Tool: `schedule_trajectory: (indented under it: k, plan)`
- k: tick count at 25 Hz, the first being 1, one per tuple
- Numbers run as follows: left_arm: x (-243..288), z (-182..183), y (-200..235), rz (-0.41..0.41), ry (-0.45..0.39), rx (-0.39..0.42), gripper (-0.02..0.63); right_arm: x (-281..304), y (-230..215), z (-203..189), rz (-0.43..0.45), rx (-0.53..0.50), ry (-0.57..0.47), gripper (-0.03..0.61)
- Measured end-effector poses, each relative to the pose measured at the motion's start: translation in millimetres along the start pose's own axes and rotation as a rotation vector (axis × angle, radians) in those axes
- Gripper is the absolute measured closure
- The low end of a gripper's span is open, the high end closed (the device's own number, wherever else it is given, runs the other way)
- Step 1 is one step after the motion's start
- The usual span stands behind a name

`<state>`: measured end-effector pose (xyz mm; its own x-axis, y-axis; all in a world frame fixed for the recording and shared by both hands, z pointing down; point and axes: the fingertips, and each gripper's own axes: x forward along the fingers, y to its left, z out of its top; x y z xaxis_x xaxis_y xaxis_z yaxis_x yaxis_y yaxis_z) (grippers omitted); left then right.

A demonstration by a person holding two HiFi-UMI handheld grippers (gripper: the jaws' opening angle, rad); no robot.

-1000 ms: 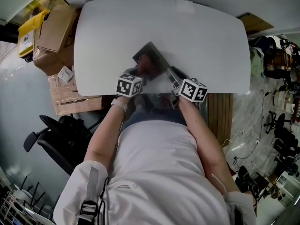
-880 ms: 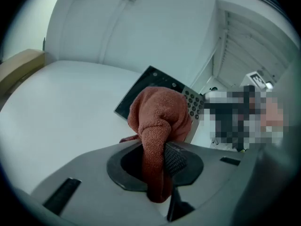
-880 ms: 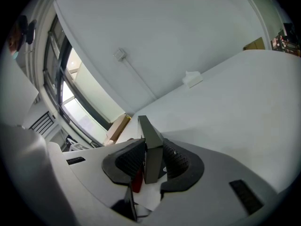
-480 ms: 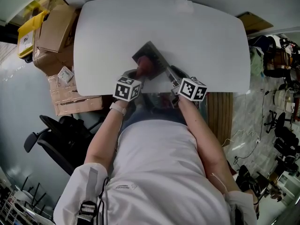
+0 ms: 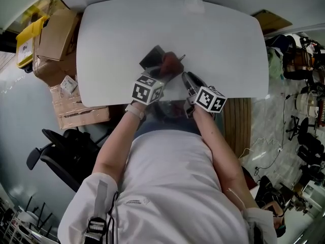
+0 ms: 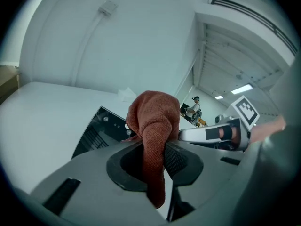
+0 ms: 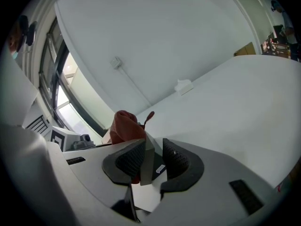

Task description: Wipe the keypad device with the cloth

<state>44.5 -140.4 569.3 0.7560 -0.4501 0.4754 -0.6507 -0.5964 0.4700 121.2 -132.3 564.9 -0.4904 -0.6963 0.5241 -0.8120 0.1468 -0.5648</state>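
A dark keypad device (image 5: 151, 57) lies tilted near the front of the white table (image 5: 213, 39). A red-brown cloth (image 5: 171, 62) rests on its right part. My left gripper (image 5: 160, 73) is shut on that cloth (image 6: 153, 121), which bunches up above the jaws, with the device's dark face (image 6: 96, 131) behind it. My right gripper (image 5: 187, 78) is shut on the device's near edge, seen edge-on as a thin grey slab (image 7: 148, 152) between the pads. In the right gripper view the cloth (image 7: 124, 126) shows just beyond the jaws.
Cardboard boxes (image 5: 56, 34) and a yellow item (image 5: 28, 37) stand left of the table. A black office chair (image 5: 66, 151) is at the lower left. A wooden board (image 5: 238, 121) and cluttered gear (image 5: 299, 60) are on the right. The person's torso fills the foreground.
My left gripper has carried the cloth up and to the right across the device. The right gripper has kept its hold on the device's edge.
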Motion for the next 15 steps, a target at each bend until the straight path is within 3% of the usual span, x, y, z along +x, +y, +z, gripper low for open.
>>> schedule_trajectory:
  k: [15]
  plan:
    - [-9.5, -56.7, 23.6, 0.075, 0.095, -0.019, 0.537, 14.9, 17.7, -5.1, 0.049, -0.055, 0.054, 0.485]
